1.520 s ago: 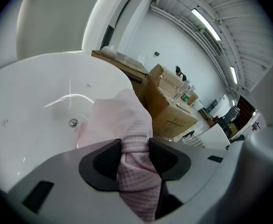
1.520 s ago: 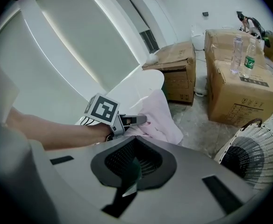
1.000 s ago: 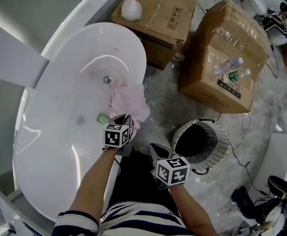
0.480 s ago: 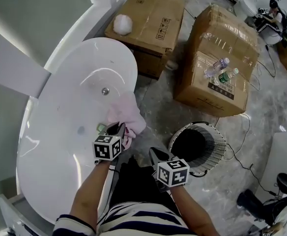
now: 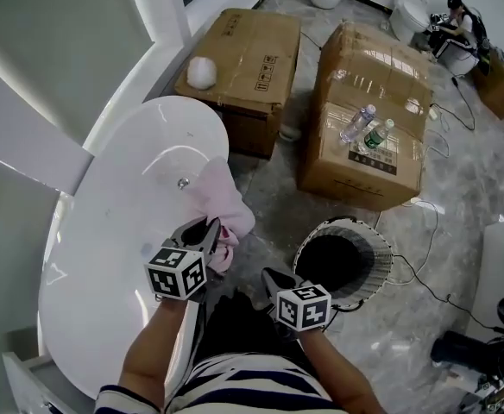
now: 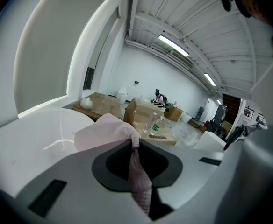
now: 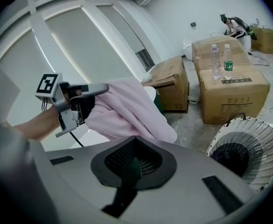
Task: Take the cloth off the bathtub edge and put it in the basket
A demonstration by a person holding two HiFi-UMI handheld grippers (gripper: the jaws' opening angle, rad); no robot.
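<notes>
Head view: left gripper (image 5: 209,228) holds the pink cloth (image 5: 224,197) up over the tub (image 5: 97,231) edge, on the side toward the floor. Right gripper (image 5: 272,278) sits beside it, near the basket (image 5: 383,261). The basket stands on the floor near the tub. Boxes (image 5: 368,84) stand further off, bottles (image 5: 358,122) on one.

Left gripper view: jaws pinch a fold of cloth between them, and the rest bunches past the tips.

Right gripper view: jaws pressed together, nothing between. Ahead, the cloth hangs from the left gripper, off the tub, with the basket at lower right.
</notes>
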